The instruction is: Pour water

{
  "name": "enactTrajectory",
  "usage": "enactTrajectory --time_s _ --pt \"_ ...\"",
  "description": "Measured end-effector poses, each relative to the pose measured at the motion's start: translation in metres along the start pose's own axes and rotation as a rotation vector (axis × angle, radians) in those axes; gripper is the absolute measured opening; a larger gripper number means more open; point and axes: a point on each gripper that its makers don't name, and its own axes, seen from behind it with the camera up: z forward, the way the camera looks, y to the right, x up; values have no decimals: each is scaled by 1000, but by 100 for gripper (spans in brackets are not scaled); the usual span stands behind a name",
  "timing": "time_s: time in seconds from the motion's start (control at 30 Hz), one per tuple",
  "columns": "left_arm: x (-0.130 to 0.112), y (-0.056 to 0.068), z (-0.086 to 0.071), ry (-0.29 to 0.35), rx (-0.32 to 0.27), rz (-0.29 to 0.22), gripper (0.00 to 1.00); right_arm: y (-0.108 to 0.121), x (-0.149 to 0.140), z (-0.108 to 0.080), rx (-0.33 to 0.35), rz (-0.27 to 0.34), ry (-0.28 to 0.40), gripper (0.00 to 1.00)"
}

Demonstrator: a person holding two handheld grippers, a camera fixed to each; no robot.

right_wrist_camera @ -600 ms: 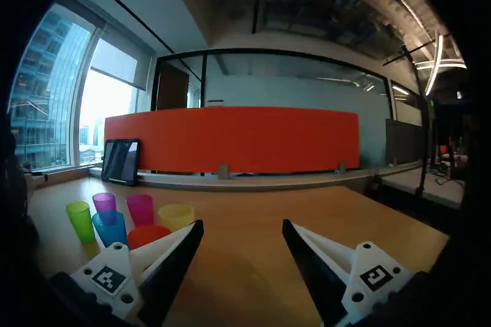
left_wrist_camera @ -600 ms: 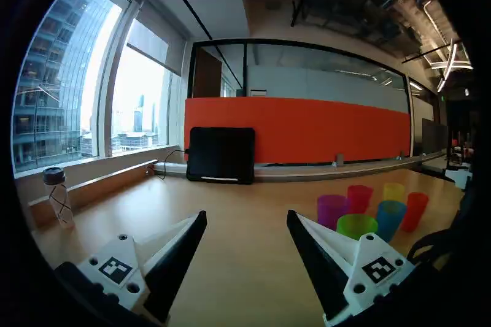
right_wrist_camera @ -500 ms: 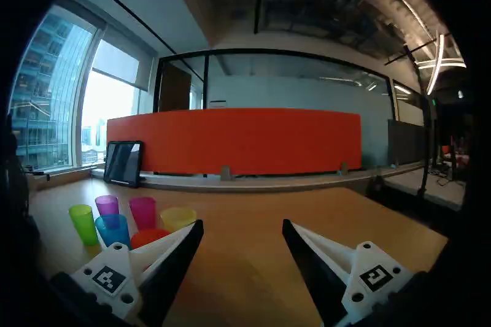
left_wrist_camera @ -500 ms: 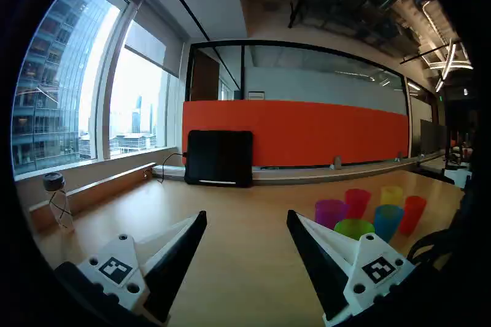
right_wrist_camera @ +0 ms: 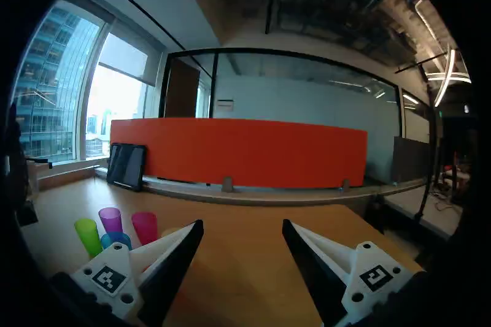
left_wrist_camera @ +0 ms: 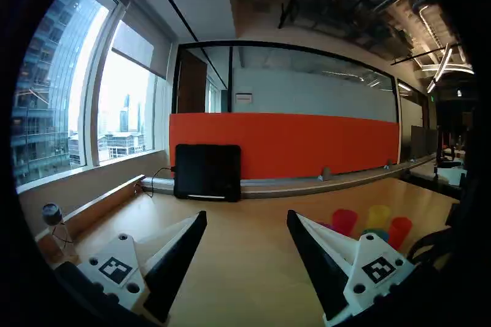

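A: The left gripper (left_wrist_camera: pixel 246 213) is held with its fingers spread wide, nothing gripped. The coloured cups (left_wrist_camera: pixel 378 216) are seen on the table (left_wrist_camera: pixel 245 278), partly behind its right-hand finger.

B: The right gripper (right_wrist_camera: pixel 242 223) is spread and empty too. 4 of the coloured cups (right_wrist_camera: pixel 111 219) are seen just beyond its left-hand finger.

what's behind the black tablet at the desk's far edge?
The black tablet stands in front of a grey ledge and the orange partition panel. Whatever props it up is covered by the tablet itself.
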Motion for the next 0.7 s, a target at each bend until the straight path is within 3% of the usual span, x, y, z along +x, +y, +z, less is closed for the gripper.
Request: enactTrajectory --time_s 0.27,0.7 --pt "45 6 9 6 -34 11 97 -7 47 5 44 50 5 99" --pt "114 13 16 27 -89 45 97 -10 108 12 91 69 19 99"
